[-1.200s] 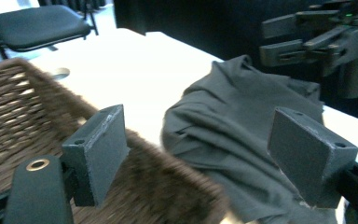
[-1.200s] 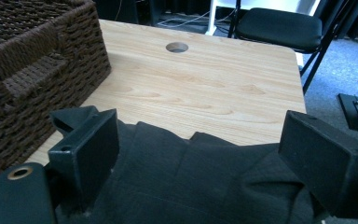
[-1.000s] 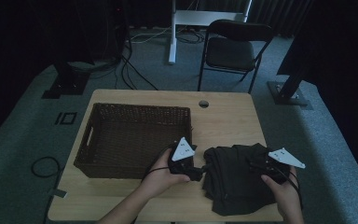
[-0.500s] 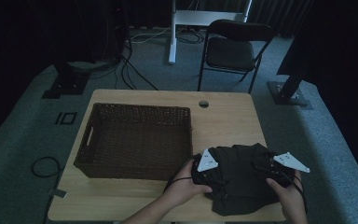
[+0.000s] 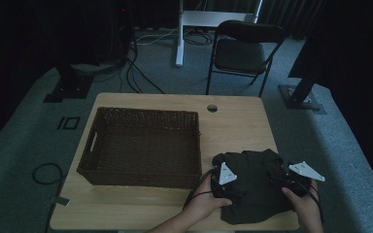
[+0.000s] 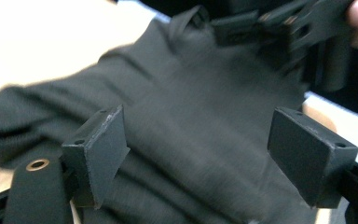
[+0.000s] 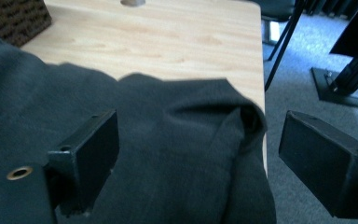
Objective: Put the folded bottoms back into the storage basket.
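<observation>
A dark crumpled garment [image 5: 255,184] lies on the near right part of the wooden table [image 5: 238,121]. My left gripper [image 5: 226,187] rests at the garment's left edge, jaws wide apart over the cloth [image 6: 196,135] with nothing pinched. My right gripper [image 5: 296,182] is at the garment's right edge, jaws also spread above a fold of the fabric [image 7: 186,154]. In the left gripper view the right gripper [image 6: 303,32] shows at the top right, held by a hand.
A dark woven basket [image 5: 143,145] stands on the left half of the table, close to the garment. A round cable hole [image 5: 212,108] sits near the far edge. A folding chair [image 5: 243,51] and stand bases are behind the table.
My left gripper has moved right, from the basket's front corner onto the garment's left edge, and lower. The right gripper has sunk slightly toward the cloth.
</observation>
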